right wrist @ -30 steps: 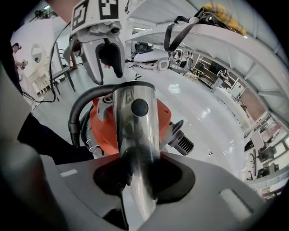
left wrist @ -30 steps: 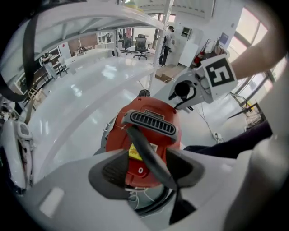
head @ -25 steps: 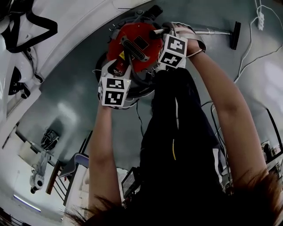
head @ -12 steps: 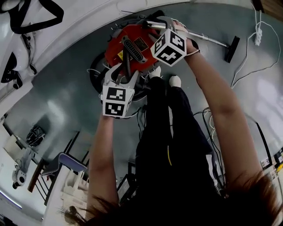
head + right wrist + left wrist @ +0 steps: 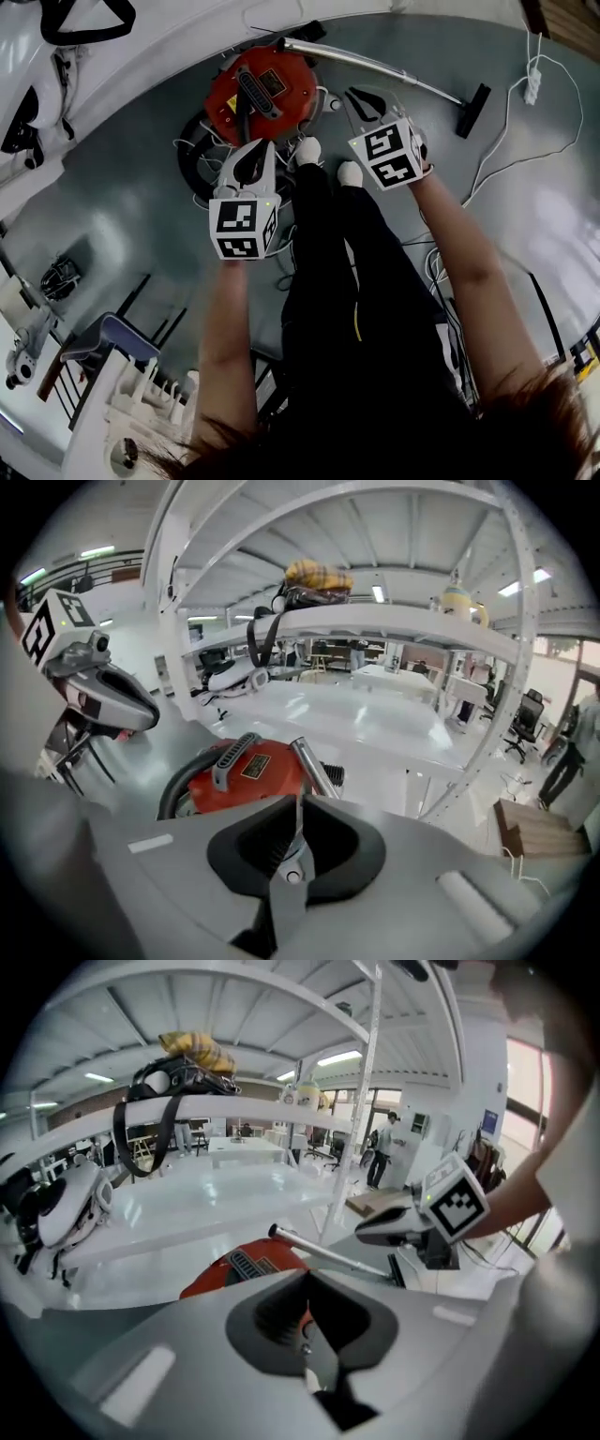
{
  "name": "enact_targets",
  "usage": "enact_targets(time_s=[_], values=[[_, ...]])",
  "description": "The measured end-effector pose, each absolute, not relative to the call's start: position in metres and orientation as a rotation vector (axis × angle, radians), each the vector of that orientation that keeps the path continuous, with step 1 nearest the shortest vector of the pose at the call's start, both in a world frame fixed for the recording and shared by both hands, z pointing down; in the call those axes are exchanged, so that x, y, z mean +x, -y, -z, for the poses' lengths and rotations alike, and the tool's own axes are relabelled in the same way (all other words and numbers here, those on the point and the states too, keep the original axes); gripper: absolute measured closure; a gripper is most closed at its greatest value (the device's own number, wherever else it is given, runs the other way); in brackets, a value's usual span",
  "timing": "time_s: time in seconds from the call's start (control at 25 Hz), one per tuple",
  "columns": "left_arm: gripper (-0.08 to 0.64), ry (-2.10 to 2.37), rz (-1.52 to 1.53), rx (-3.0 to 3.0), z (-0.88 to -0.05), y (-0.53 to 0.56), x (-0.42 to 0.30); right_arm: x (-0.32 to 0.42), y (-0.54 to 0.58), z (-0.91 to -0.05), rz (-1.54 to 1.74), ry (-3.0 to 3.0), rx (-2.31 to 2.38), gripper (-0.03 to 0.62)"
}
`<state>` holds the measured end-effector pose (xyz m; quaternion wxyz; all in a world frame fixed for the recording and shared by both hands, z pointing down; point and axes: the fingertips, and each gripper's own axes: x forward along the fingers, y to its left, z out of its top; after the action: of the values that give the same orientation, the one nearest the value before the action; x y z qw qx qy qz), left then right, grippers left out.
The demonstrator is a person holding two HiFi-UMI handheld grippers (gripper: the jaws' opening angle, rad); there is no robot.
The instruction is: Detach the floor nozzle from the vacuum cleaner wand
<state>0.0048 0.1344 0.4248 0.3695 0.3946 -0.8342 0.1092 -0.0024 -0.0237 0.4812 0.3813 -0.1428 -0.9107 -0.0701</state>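
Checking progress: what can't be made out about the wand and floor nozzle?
- Head view: joint between wand and floor nozzle too small.
- Left gripper view: right gripper, its empty jaws just closing, partly hides the nozzle.
- Right gripper view: its body covers the wand's nozzle end.

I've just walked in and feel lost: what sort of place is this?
Probably an open-plan office or lab: office chairs and white tables fill the background, a white shelf rack stands close, and a red canister vacuum cleaner sits on the grey floor.
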Motion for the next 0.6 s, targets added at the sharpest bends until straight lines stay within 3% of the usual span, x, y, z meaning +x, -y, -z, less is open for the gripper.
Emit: enact_targets(time_s=[0.08,0.32,0.6], values=[[0.549,2.220,-0.191,1.018,-0.399,-0.129,0.018,0.010,0.027,-0.458,0.126,2.373,-0.327,0.594],[0.551,2.244,0.089,1.086,-0.346,-0.125,0.054,0.038,0.010,-0.399,-0.038,2.458,-0.298,0.594],[0.551,2.209,-0.026,1.109,-0.356,-0.135,0.074,0.066,-0.031,-0.393,-0.133,2.436,-0.311,0.594]])
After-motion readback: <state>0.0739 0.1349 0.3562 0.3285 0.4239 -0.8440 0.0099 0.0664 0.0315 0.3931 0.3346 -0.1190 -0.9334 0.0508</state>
